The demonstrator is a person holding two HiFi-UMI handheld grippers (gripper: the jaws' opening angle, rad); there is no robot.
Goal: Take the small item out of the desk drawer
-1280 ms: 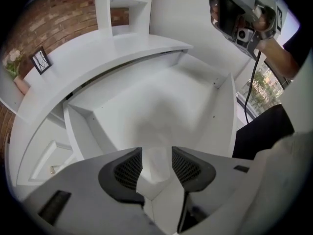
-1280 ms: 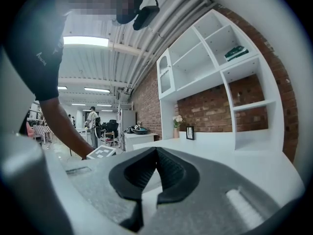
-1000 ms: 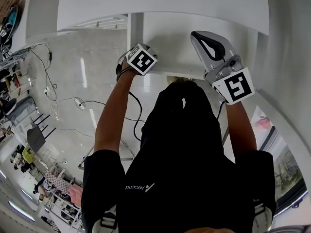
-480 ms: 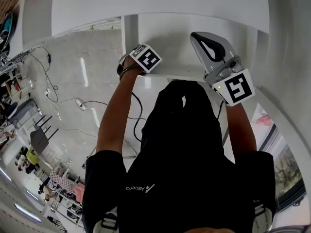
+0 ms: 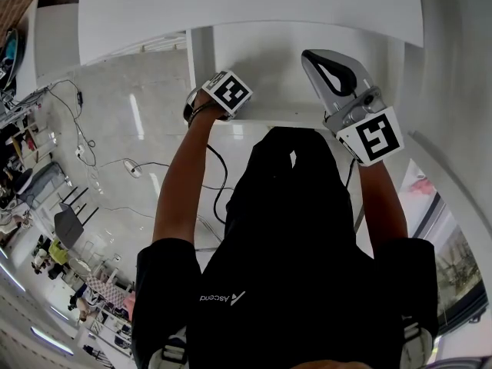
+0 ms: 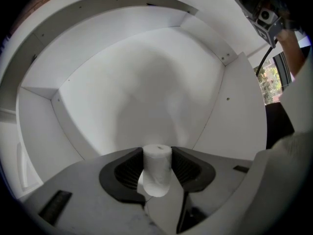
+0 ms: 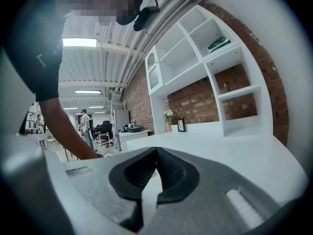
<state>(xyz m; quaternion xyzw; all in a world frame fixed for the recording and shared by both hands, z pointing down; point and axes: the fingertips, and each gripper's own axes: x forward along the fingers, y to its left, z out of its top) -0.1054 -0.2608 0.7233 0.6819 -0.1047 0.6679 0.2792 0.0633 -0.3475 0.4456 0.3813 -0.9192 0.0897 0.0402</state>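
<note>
In the left gripper view, a small white roll (image 6: 157, 168) stands upright between the dark pads of my left gripper (image 6: 157, 164). The jaws are closing, and both pads touch the roll's sides. Beyond it lies the white inside of the open desk drawer (image 6: 137, 87), with nothing else in it. In the head view only the left gripper's marker cube (image 5: 228, 92) shows, reaching into the drawer (image 5: 273, 64) under the white desk top (image 5: 246, 6). My right gripper (image 5: 310, 57) is raised at the drawer's right side, shut with nothing in it (image 7: 156, 151).
The person's dark torso (image 5: 292, 237) fills the lower middle of the head view. Cables (image 5: 115, 160) trail over the glossy floor on the left. A white shelf unit (image 7: 195, 67) against a brick wall and a distant person (image 7: 84, 121) show in the right gripper view.
The left hand and its marker cube have edged slightly up and further into the drawer. The right gripper has stayed where it was.
</note>
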